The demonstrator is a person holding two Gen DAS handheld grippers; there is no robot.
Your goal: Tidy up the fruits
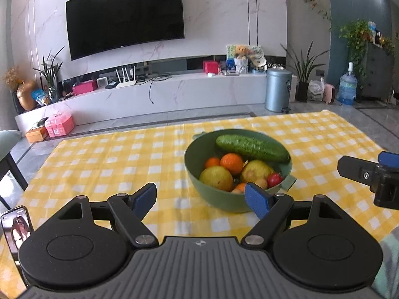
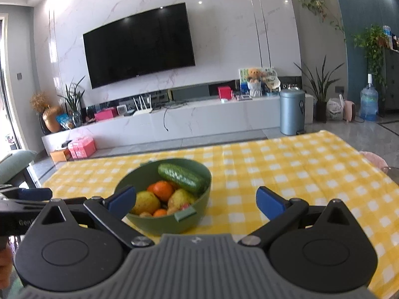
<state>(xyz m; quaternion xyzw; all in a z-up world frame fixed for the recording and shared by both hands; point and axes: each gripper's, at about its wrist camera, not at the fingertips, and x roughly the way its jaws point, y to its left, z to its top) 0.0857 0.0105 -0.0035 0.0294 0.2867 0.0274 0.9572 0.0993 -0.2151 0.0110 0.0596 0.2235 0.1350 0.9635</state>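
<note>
A green bowl (image 1: 199, 154) stands on the yellow checked tablecloth (image 1: 112, 164). In it lie a cucumber (image 1: 251, 148), oranges (image 1: 231, 163), two yellow-green pears (image 1: 216, 177) and a small red fruit (image 1: 274, 180). My left gripper (image 1: 200, 199) is open and empty, just in front of the bowl's near left side. My right gripper (image 2: 195, 203) is open and empty, with the bowl (image 2: 199, 174) by its left finger; the cucumber (image 2: 183, 178) and oranges (image 2: 163, 190) show there too. The right gripper also shows at the right edge of the left wrist view (image 1: 369, 174).
A phone (image 1: 16, 229) lies at the table's near left corner. Beyond the table are a TV wall, a low cabinet and a grey bin (image 1: 278, 89). A pink object (image 2: 374, 159) sits at the table's right edge.
</note>
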